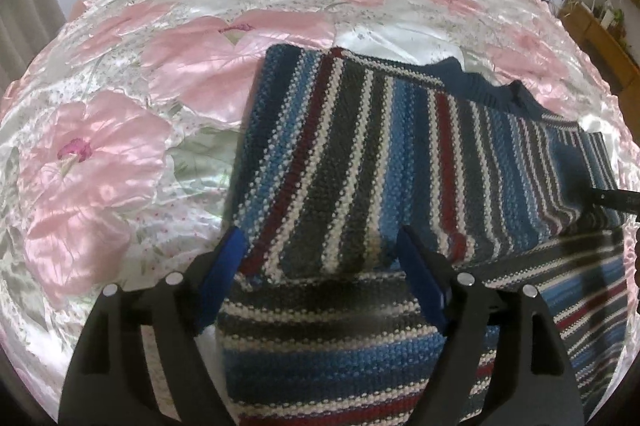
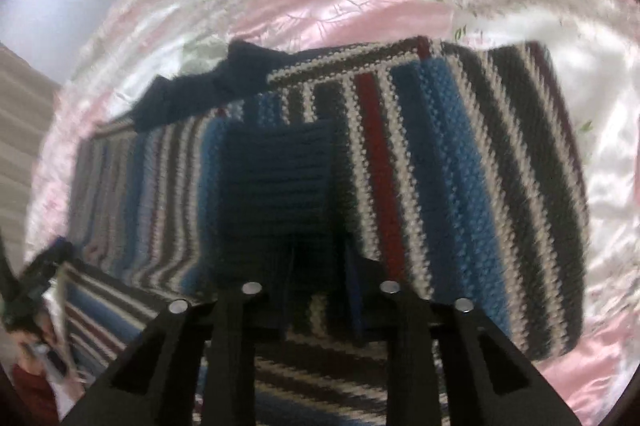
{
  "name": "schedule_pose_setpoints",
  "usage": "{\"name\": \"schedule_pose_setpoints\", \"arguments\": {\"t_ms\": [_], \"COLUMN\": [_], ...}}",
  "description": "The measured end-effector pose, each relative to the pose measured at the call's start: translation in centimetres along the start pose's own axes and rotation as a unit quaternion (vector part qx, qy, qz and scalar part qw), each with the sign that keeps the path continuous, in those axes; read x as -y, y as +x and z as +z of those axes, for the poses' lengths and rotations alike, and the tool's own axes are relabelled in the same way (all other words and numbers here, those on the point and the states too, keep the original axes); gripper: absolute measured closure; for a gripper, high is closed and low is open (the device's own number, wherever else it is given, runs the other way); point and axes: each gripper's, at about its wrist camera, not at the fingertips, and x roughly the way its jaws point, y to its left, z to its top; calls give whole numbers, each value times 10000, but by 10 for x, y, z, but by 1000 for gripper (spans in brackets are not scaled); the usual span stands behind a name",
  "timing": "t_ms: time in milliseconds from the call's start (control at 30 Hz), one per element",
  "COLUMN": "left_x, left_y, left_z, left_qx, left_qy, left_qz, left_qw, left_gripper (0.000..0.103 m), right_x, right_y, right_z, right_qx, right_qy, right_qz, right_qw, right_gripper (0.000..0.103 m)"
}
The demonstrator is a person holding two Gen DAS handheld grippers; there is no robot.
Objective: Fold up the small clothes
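The left gripper (image 1: 320, 246), black with blue pads, hangs with its jaws spread wide and nothing between them; to its left spreads the shiny pink-and-white floral satin bedspread (image 1: 132, 145); straight ahead of it and under it lies the striped knitted sweater in blue, grey, white and dark red (image 1: 380, 145), flat on the bedspread, its navy ribbed collar (image 1: 480, 85) ahead and to the right; the right gripper (image 2: 320, 254) sits low over the same sweater, its fingers set narrowly apart about a dark navy ribbed cuff (image 2: 276, 185); whether they pinch it I cannot tell.
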Motion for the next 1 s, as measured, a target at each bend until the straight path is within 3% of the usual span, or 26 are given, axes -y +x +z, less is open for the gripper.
{"name": "schedule_pose_setpoints", "arguments": {"t_ms": [200, 267, 333, 467, 633, 800, 867, 1000], "left_x": [3, 2, 0, -4, -22, -28, -25, -16], "left_y": [6, -5, -23, -56, -87, -108, -118, -127], "left_z": [-4, -6, -16, -59, -130, -186, -205, -227], "left_qx": [-60, -172, -199, -405, -807, -1112, -1132, -1180], "left_qy": [100, 2, -91, 25, -65, -96, -123, -215], "left_qz": [231, 144, -85, -128, -32, 25, -107, -404], "left_qw": [9997, 9997, 9997, 9991, 9967, 9938, 9934, 9920], "left_gripper": [22, 22, 21, 18, 17, 17, 16, 15], "right_x": [-10, -7, -4, -1, 0, 12, 16, 23], "right_y": [1, -14, -34, -67, -97, -122, -134, -145], "right_z": [-9, -16, -32, -87, -176, -243, -265, -305], "right_qx": [95, 211, 341, 289, 91, -57, -61, -169], "right_qy": [-204, -62, 1, -84, -265, -151, -103, 116], "right_qz": [-454, -309, -117, 98, -84, -160, -270, -179], "right_qw": [9987, 9993, 9994, 9995, 9996, 9997, 9996, 9996], "right_gripper": [78, 56, 51, 49, 47, 42, 36, 34]}}
